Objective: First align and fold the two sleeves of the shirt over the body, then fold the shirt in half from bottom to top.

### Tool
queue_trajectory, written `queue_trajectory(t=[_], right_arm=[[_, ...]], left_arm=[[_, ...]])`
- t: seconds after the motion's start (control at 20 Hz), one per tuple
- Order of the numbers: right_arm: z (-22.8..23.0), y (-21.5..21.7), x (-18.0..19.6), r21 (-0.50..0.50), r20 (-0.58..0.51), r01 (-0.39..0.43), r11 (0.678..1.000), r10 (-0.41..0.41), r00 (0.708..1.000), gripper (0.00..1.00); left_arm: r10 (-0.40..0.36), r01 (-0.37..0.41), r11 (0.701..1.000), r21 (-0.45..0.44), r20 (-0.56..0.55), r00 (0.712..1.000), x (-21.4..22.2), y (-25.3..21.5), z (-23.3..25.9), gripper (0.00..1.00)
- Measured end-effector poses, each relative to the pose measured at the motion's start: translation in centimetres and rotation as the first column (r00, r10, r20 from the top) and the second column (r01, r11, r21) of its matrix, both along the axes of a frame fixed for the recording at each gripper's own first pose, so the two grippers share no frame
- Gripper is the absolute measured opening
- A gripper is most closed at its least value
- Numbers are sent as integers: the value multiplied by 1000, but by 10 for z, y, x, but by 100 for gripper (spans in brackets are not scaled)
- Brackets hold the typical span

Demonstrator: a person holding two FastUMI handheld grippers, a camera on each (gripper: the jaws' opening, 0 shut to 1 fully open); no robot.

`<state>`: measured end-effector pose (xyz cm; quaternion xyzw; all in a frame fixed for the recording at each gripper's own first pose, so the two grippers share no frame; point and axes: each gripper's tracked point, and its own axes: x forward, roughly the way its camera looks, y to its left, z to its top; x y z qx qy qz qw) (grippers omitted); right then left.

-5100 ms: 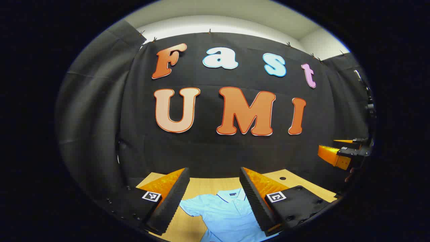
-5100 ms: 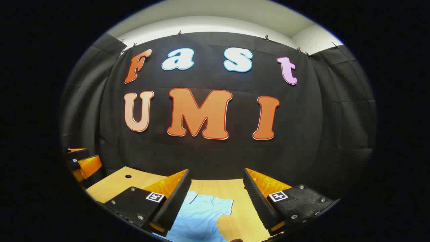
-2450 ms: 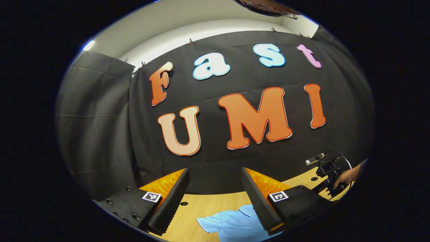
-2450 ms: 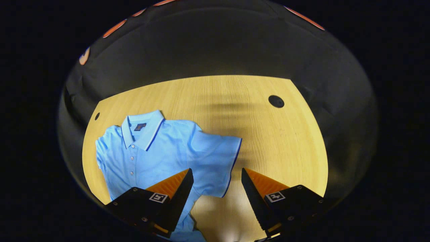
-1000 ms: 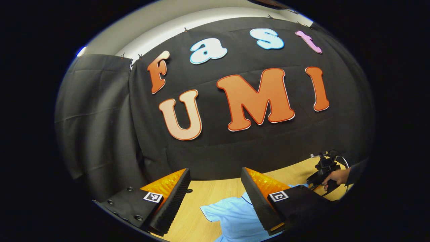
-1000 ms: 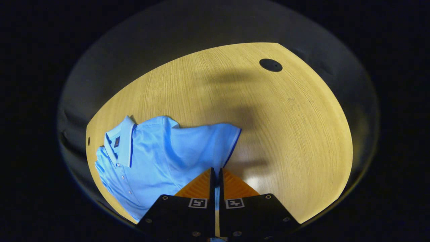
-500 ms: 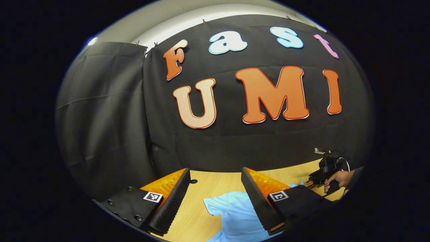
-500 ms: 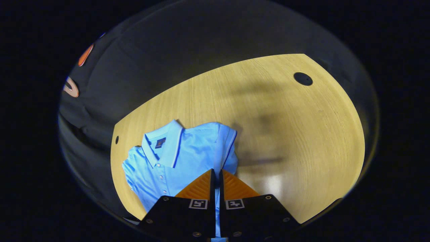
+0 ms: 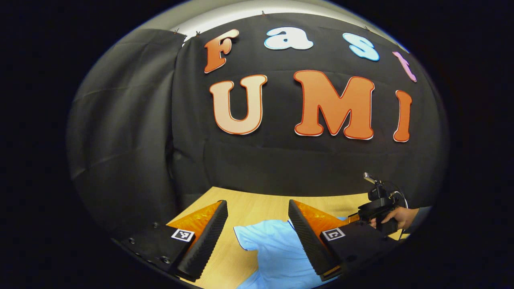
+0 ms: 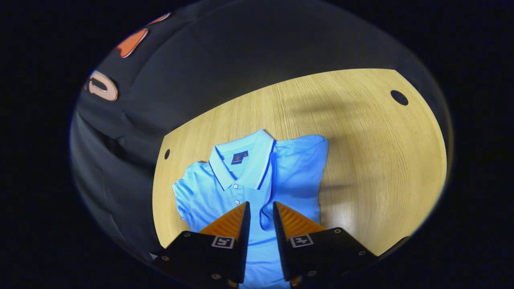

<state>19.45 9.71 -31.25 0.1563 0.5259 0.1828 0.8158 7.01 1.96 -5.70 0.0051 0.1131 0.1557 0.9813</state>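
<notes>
Right gripper view had right tongs (image 10: 261, 212) slightly apart over blue shirt (image 10: 281, 172) on counter (image 10: 381, 160), left tongs (image 9: 257, 224) wide apart at 6 o'clock.

Small dark neck label inside the shirt (image 10: 257, 180) collar (image 10: 240, 157), too small to read, no other legible text
</notes>
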Motion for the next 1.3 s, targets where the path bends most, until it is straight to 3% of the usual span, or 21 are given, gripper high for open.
queue_trajectory(t=[0.05,0.1,0.15,0.2,0.45,0.7,0.9,1.05,1.3], right_arm=[[8,-2,-2,-9,22,5,1000,-4,1000,53],[16,-6,-3,-24,44,16,1000,-15,999,46],[26,-10,-5,-36,67,31,999,-29,997,60],[35,-16,-6,-54,89,54,997,-49,995,55],[77,-35,-28,-64,200,151,986,-136,970,80],[99,-55,-54,-59,283,265,963,-238,929,86],[119,-75,-72,-88,374,307,948,-254,892,88],[124,-87,-84,-118,435,316,941,-237,869,91],[139,-112,-99,-115,533,354,928,-243,810,92]], left_arm=[[-19,18,1000,-19,-4,1000,3,6,-4,99],[-40,39,999,-37,-16,999,6,15,-11,100],[-58,57,997,-55,-30,998,10,22,-18,100],[-81,76,994,-82,-49,996,16,27,-27,100],[-179,133,956,-260,-162,970,38,54,-75,97],[-252,150,929,-338,-284,925,54,74,-123,97],[-272,97,904,-415,-387,881,75,88,-176,97],[-260,7,898,-440,-517,816,81,100,-223,99],[-243,-91,892,-443,-638,731,97,111,-270,99]])
